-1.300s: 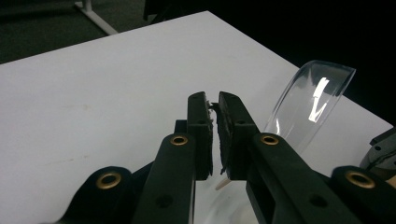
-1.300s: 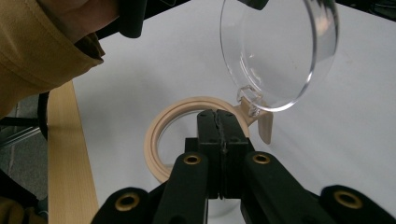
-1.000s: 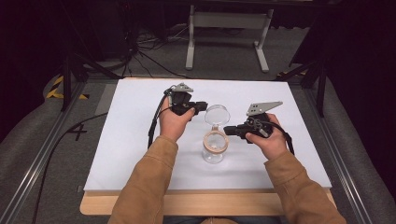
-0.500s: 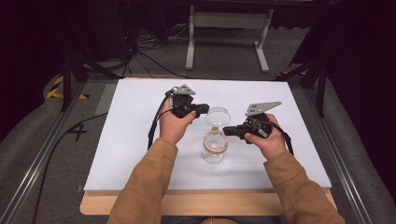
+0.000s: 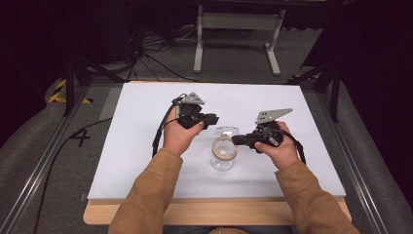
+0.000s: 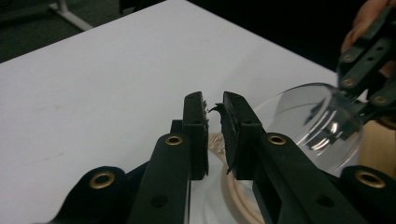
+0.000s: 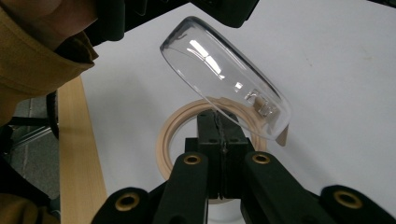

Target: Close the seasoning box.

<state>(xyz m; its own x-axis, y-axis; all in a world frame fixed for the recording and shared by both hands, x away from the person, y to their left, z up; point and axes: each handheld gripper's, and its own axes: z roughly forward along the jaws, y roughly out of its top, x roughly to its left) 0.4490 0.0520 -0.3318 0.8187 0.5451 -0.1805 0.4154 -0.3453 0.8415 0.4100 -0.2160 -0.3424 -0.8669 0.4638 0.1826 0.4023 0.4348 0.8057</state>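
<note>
A clear glass jar [image 5: 222,163] with a beige seal ring [image 7: 172,135] at its mouth stands on the white tabletop [image 5: 141,141]. Its hinged glass lid [image 7: 219,70] is swung up and tilted open. My right gripper [image 7: 219,122] is shut on the near rim of the jar, at the ring, and reaches in from the right [image 5: 234,140]. My left gripper [image 6: 214,107] hovers just left of the raised lid [image 6: 308,116], with its jaws a narrow gap apart and nothing of the jar between them. In the high view the left gripper [image 5: 215,118] is beside the lid's far edge.
The white tabletop stretches wide on both sides of the jar. A wooden front edge [image 5: 204,212] runs under the person's tan sleeves. Metal rails [image 5: 44,161] flank the table. A stand [image 5: 236,22] and cables lie on the floor beyond.
My left gripper has drifted slightly right and down toward the lid. My right gripper and the jar have stayed in place.
</note>
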